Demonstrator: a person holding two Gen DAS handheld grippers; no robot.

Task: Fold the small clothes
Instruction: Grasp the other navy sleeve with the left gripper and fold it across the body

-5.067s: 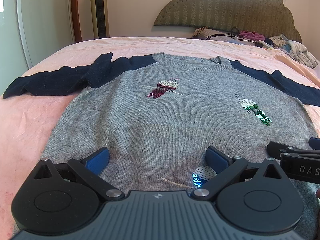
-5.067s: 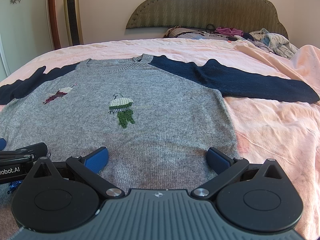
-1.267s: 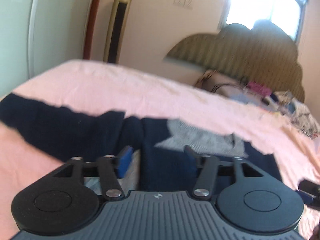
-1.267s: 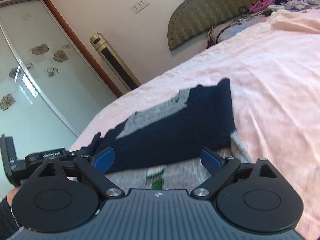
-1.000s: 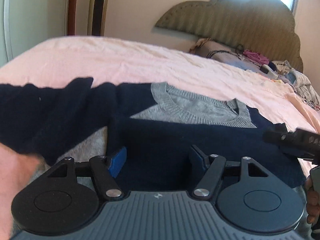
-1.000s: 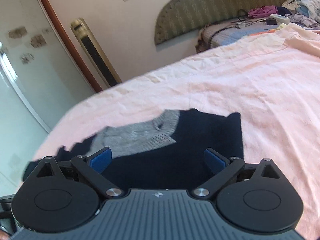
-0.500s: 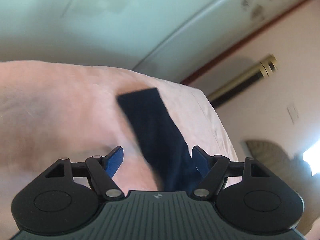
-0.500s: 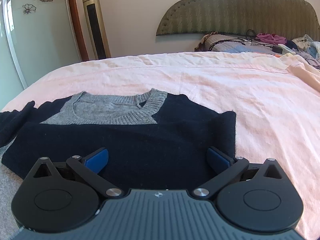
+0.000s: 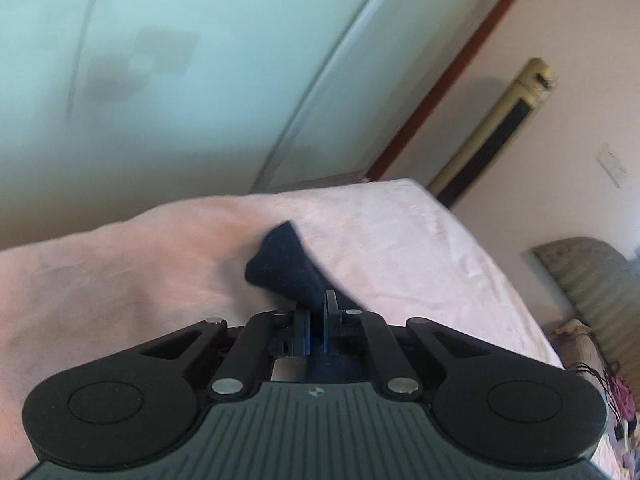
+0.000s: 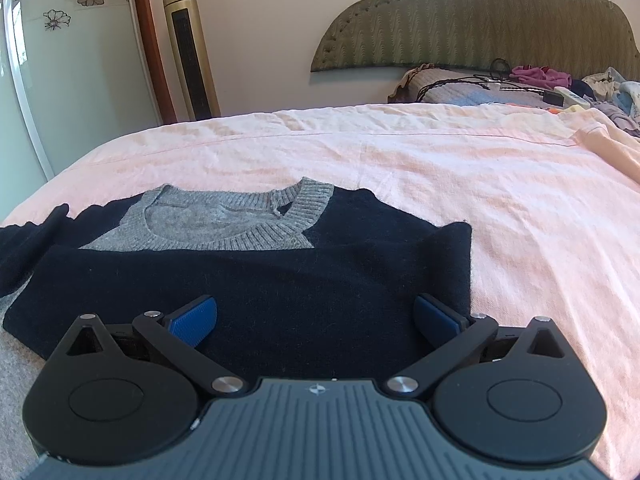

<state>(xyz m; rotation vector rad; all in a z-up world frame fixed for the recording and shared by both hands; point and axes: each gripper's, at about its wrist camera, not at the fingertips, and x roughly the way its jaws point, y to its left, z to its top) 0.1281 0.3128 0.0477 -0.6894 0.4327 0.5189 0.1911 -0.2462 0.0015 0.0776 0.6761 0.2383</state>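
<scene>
While the left wrist view is tilted and blurred, it shows the left gripper [image 9: 318, 322] clenched on the navy sleeve [image 9: 286, 268], its cuff end lifted off the pink bedsheet [image 9: 400, 248]; the garment's body is out of frame here. From the right wrist view, the right gripper [image 10: 316, 316] gapes over the sweater [image 10: 248, 280], grasping nothing. One sleeve already lies folded across the chest; the hem is cut off, so I judge most folding remains.

The sweater [image 10: 256, 280] runs off the right wrist view's left edge. The left hand-held gripper [image 9: 318, 316] hides most of the navy sleeve [image 9: 286, 268]. The wardrobe door [image 9: 160, 60] behind is blurred.
</scene>
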